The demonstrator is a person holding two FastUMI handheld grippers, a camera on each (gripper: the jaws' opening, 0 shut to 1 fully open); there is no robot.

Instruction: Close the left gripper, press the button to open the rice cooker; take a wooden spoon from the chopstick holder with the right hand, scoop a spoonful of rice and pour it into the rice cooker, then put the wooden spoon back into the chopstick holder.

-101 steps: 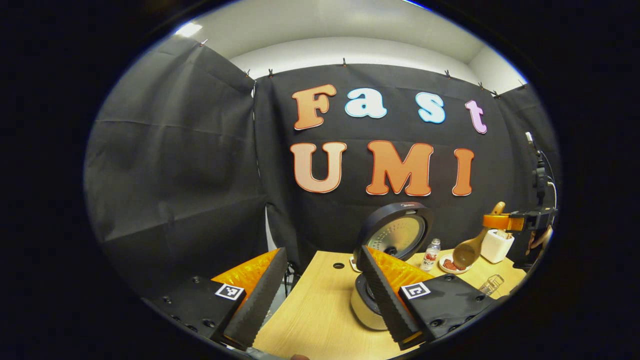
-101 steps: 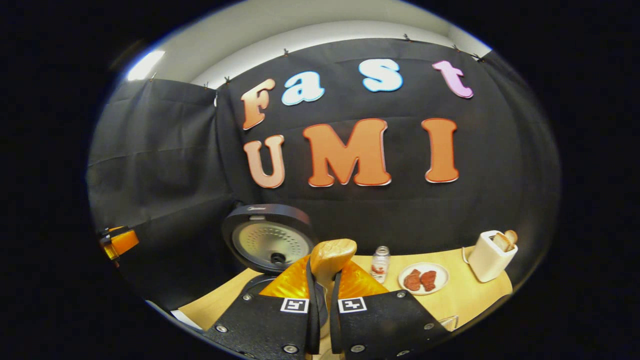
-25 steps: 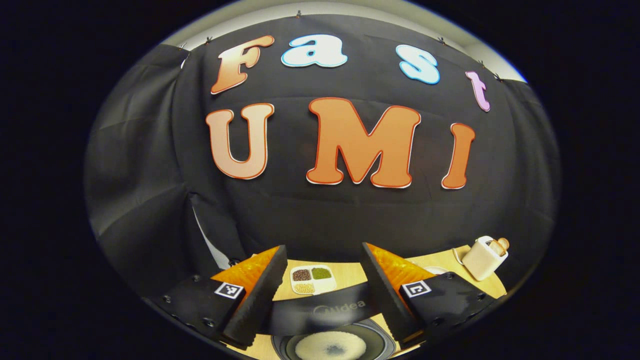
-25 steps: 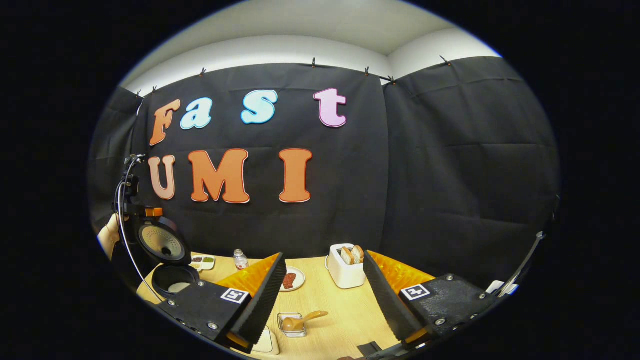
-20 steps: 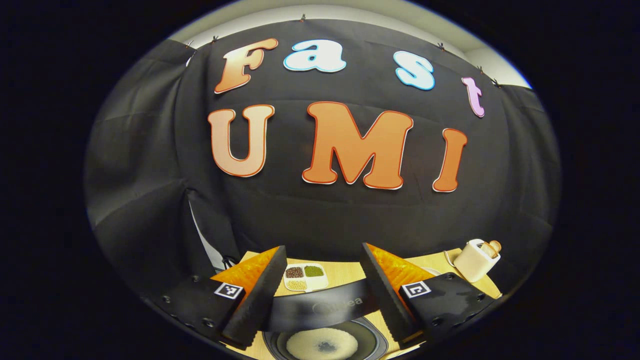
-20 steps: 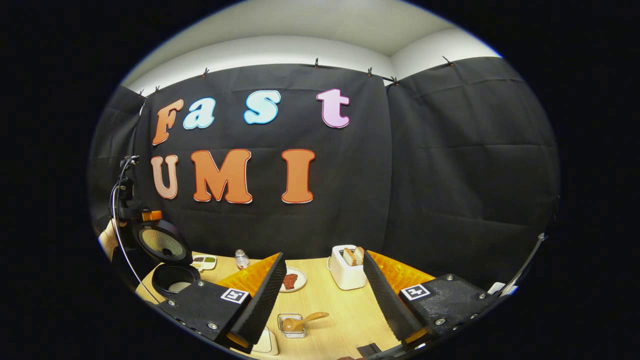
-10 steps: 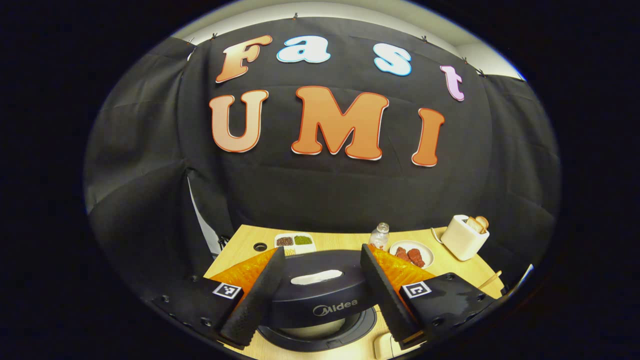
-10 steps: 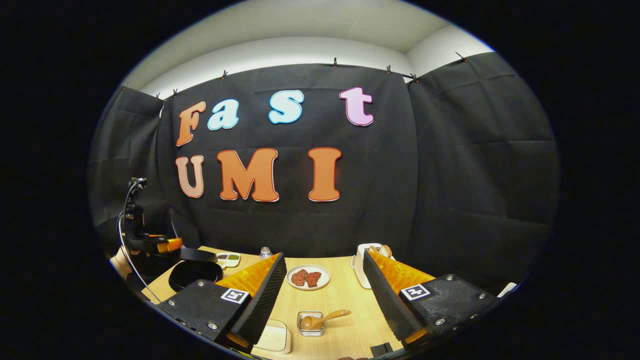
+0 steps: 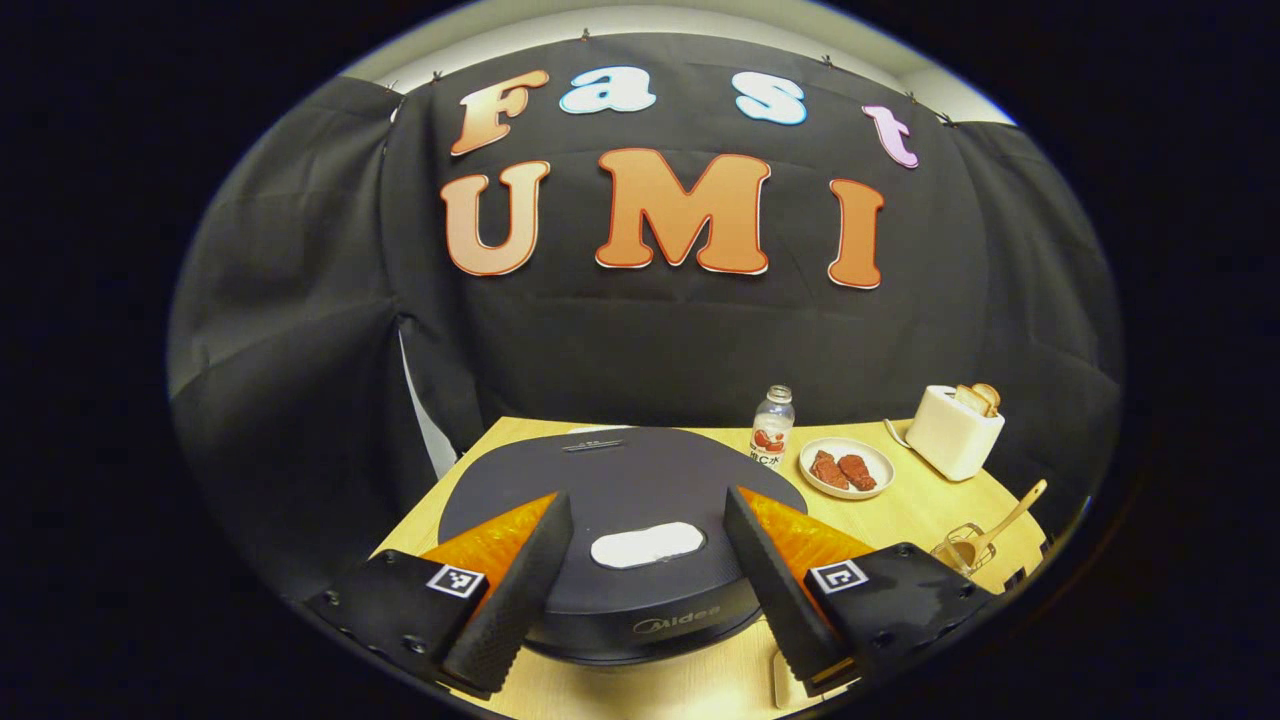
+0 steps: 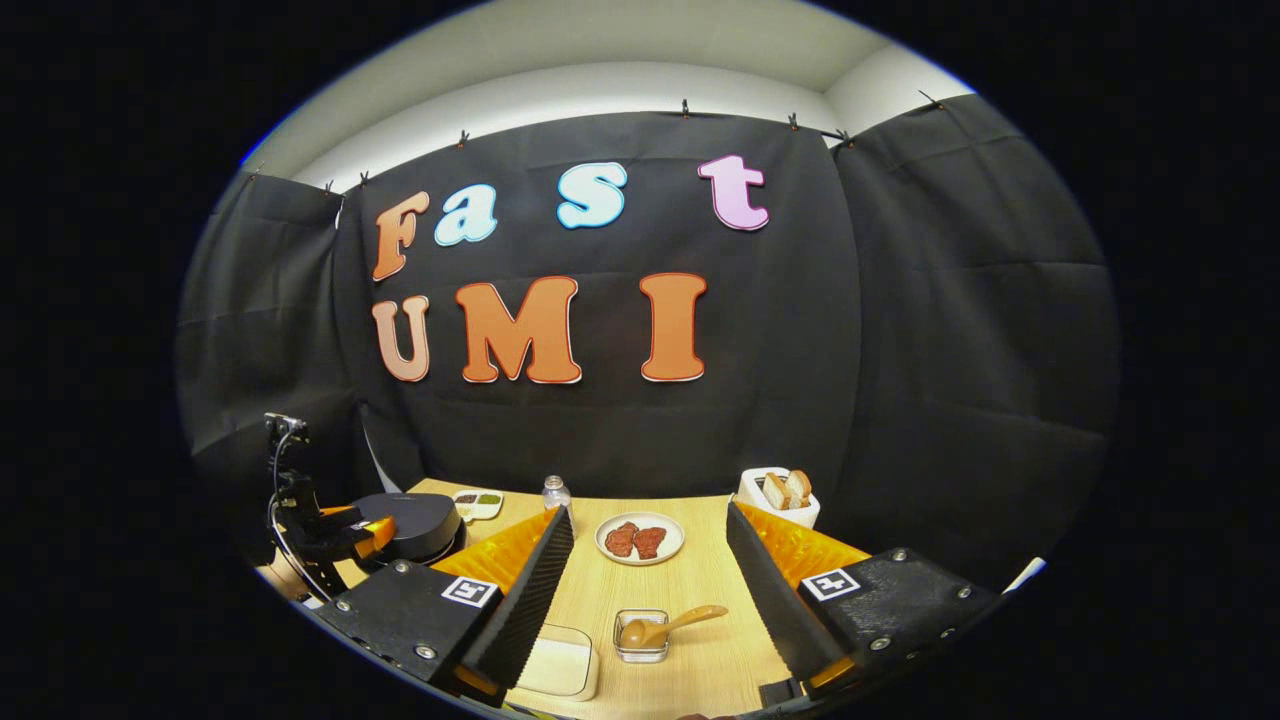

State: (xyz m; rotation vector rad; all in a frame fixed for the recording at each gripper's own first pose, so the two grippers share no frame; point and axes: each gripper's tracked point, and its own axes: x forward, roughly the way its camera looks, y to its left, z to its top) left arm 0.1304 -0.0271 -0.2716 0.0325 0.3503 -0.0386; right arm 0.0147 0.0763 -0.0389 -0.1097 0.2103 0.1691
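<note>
In the left gripper view, the left tool (image 9: 640, 560) hangs over the dark round rice cooker (image 9: 620, 500), its two fingers spread wide with nothing between them; the cooker's lid is down, with a white oval patch on its top lying in the gap between the fingers. The cooker stands at the near left of the light wooden table (image 9: 900, 510). To its right, farther back, stand a small clear bottle with a red label (image 9: 771, 427), a white plate with two reddish-brown pieces (image 9: 845, 467) and a white toaster holding bread slices (image 9: 953, 431). At the near right the wooden spoon (image 9: 1003, 521) leans in a small clear holder (image 9: 962, 549).

In the right gripper view, the right tool (image 10: 645, 570) is released too, fingers wide apart above the table and gripping nothing. Between them lies the wooden spoon, bowl down in the clear holder and handle pointing right. A shallow white container (image 10: 558, 667) sits just left of the holder. Far left, the left tool rests over the closed cooker, beside a small divided dish of grains (image 10: 476, 503).
</note>
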